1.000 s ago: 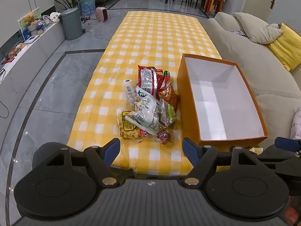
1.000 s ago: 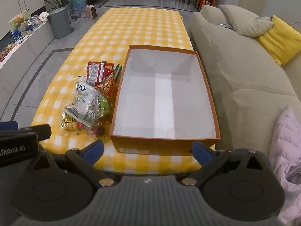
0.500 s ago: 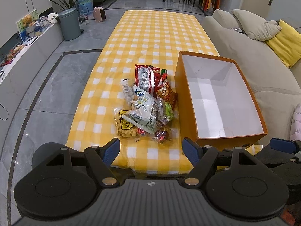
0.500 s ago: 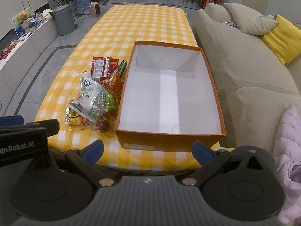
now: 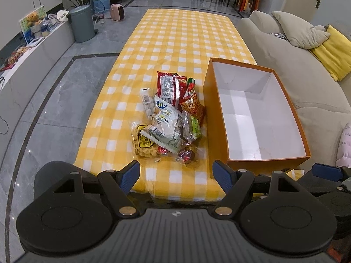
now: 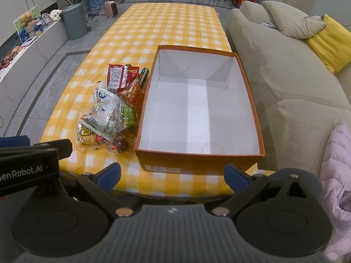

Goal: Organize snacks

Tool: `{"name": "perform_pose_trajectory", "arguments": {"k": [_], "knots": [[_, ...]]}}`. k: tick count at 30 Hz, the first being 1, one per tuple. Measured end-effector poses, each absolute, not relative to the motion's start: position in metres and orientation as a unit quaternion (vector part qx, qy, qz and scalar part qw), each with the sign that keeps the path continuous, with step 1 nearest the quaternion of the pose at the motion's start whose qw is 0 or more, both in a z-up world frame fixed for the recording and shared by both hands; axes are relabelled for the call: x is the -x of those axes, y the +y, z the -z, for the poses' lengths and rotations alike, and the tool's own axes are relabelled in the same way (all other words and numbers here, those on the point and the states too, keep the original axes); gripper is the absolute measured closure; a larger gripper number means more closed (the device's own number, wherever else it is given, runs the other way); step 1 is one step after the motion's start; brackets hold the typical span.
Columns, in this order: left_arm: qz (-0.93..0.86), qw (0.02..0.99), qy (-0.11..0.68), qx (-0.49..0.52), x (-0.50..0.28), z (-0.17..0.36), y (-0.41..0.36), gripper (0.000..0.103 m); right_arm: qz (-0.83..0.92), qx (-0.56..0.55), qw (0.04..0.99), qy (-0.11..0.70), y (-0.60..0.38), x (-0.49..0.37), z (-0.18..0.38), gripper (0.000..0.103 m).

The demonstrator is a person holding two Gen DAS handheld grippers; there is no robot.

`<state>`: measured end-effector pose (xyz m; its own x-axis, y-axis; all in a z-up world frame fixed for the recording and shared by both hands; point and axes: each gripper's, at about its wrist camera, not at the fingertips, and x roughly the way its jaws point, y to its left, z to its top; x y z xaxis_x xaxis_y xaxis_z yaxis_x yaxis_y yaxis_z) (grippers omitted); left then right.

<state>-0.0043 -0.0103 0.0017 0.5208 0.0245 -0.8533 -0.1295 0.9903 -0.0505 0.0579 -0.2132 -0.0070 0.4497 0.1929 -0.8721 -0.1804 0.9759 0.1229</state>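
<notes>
A pile of snack packets (image 5: 169,120) lies on the yellow checked table (image 5: 175,39), just left of an orange box (image 5: 261,161) with a white, bare inside. The pile holds a red packet (image 5: 167,87), a white packet (image 5: 165,127) and a bag of yellow biscuits (image 5: 143,144). The pile (image 6: 111,109) and the box (image 6: 197,160) also show in the right wrist view. My left gripper (image 5: 176,173) is open and empty, before the table's near edge, short of the pile. My right gripper (image 6: 172,175) is open and empty, before the box's near wall.
A grey sofa (image 6: 285,70) with a yellow cushion (image 6: 329,41) runs along the table's right side. A pink garment (image 6: 337,175) lies at the near right. A grey bin (image 5: 82,23) and a low white shelf (image 5: 26,50) stand at the left.
Both grippers have drawn back and up a little, so the pile and the box look slightly farther and more of the table's near edge shows. Both stay open.
</notes>
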Motion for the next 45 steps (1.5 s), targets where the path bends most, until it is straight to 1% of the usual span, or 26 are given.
{"name": "perform_pose_trajectory", "arguments": {"k": [26,45], "knots": [[-0.047,0.874,0.482,0.044,0.0004,-0.0086,-0.0117,0.014,-0.109,-0.017,0.858,0.501,-0.2143,-0.0608,0.0033,0.005],[-0.050,0.869,0.489,0.062,-0.0021,-0.0031,-0.0055,0.014,-0.107,-0.016,0.857,0.503,-0.2109,-0.0618,0.0075,0.005]]}}
